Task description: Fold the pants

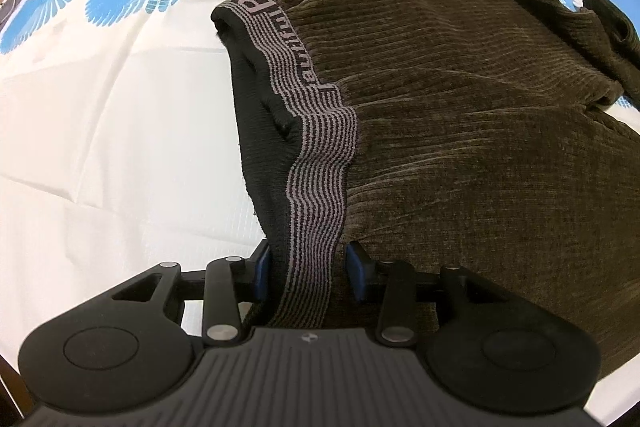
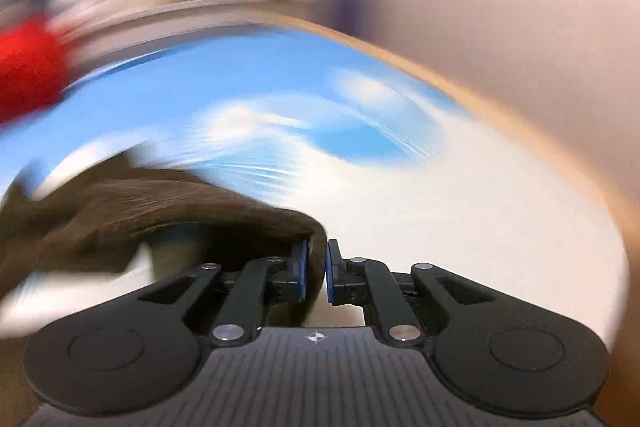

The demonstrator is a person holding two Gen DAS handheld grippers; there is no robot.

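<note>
Closest to the left wrist camera, the left gripper (image 1: 308, 273) points steeply down at the pants (image 1: 460, 131), and its jaws are closed on the striped elastic waistband (image 1: 316, 187), which runs up between the two blue pads (image 1: 357, 273). Beyond the waistband the dark brown ribbed cloth of the pants spreads to the right and away, lying on the surface (image 1: 100, 131) under a white and blue patterned cover. Left of the waistband, the black inner lining (image 1: 260, 131) of the pants shows, folded open. Past the far end of the waistband, the cover's blue fan pattern reaches the edge of the surface.

From the right wrist view, heavily blurred, the right gripper (image 2: 316, 277) has its jaws nearly together, pinching a fold of the brown pants (image 2: 160, 211) that trails off to the left above the cover. A red shape (image 2: 28, 67) beyond the pants is too smeared to identify.
</note>
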